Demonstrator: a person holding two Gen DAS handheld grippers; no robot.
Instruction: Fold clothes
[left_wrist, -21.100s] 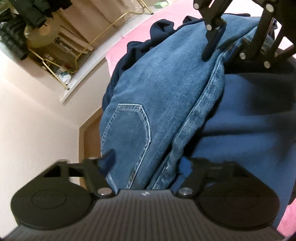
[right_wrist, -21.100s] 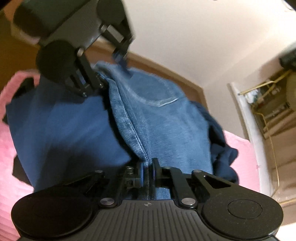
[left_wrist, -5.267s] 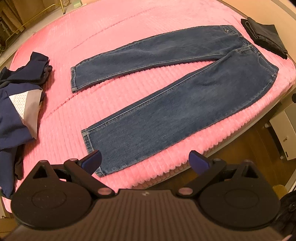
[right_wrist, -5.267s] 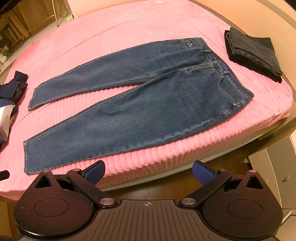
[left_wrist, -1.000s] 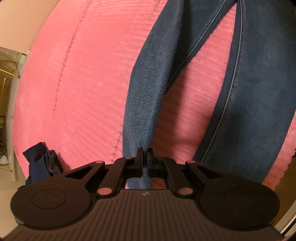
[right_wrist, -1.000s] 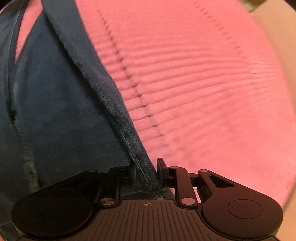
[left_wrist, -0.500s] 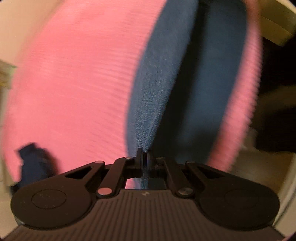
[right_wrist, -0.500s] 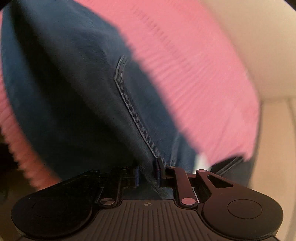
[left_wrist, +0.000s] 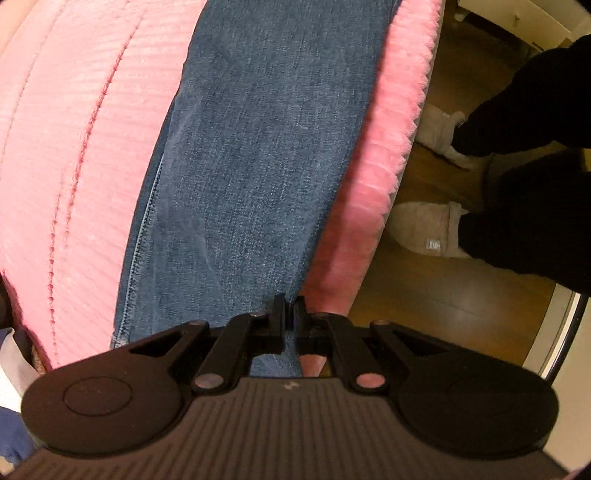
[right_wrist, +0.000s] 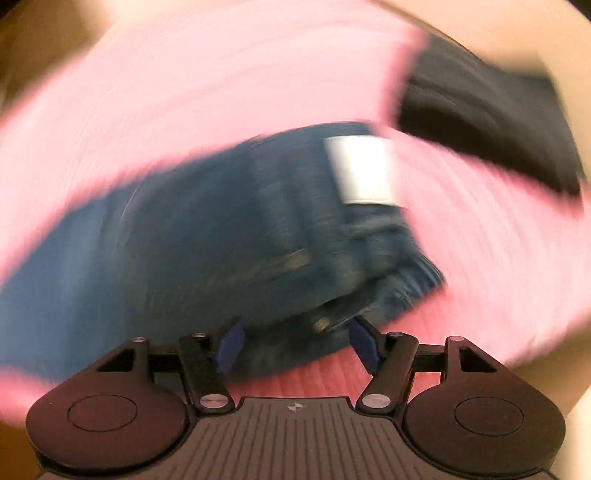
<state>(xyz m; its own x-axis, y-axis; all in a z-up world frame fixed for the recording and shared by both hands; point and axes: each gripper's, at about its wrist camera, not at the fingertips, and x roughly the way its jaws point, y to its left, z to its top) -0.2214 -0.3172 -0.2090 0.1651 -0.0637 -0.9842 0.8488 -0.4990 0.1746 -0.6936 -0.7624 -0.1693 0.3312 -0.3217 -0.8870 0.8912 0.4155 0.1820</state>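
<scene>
The blue jeans (left_wrist: 258, 147) lie along the near edge of the pink bedspread (left_wrist: 74, 129), one leg folded over the other. My left gripper (left_wrist: 289, 314) is shut on the jeans' leg end at the bed edge. In the blurred right wrist view the jeans' waist (right_wrist: 295, 229) with a white inside label (right_wrist: 364, 170) lies on the bedspread (right_wrist: 184, 92). My right gripper (right_wrist: 297, 343) is open, just in front of the waistband, holding nothing.
A folded dark garment (right_wrist: 487, 122) lies on the bed beyond the waist. A navy and white garment (left_wrist: 11, 369) shows at the lower left. The person's dark-trousered legs (left_wrist: 524, 221) and grey slippers (left_wrist: 424, 229) stand on the wooden floor by the bed edge.
Both grippers carried the far half of the jeans over onto the near half. My right gripper has opened and let go of the waistband. My left gripper still holds the leg end.
</scene>
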